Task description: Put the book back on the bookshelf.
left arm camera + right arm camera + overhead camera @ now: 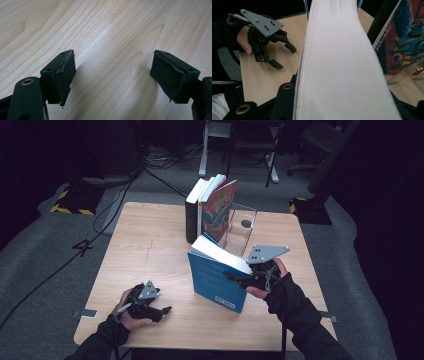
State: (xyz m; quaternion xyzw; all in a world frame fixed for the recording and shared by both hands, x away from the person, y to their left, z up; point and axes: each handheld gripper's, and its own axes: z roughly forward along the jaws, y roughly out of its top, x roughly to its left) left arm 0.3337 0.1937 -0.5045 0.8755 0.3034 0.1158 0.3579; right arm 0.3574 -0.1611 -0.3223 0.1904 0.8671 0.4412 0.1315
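Three books [207, 207] lean against a clear bookend [240, 232]; right tongs [240, 279] grip the blue book [216, 277], left tongs [162, 311] open.

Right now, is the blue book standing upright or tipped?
Tipped: the blue book leans, bottom edge on the table, gripped by the right hand-held gripper.

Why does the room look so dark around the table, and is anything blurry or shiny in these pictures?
High view: light falls on the table while the floor and room behind sink into dark. Left gripper view: a pale sheen runs across the wood and each pad casts a soft shadow. Right gripper view: the blue book sits so close that its page edges look soft; the clear stand catches glare.
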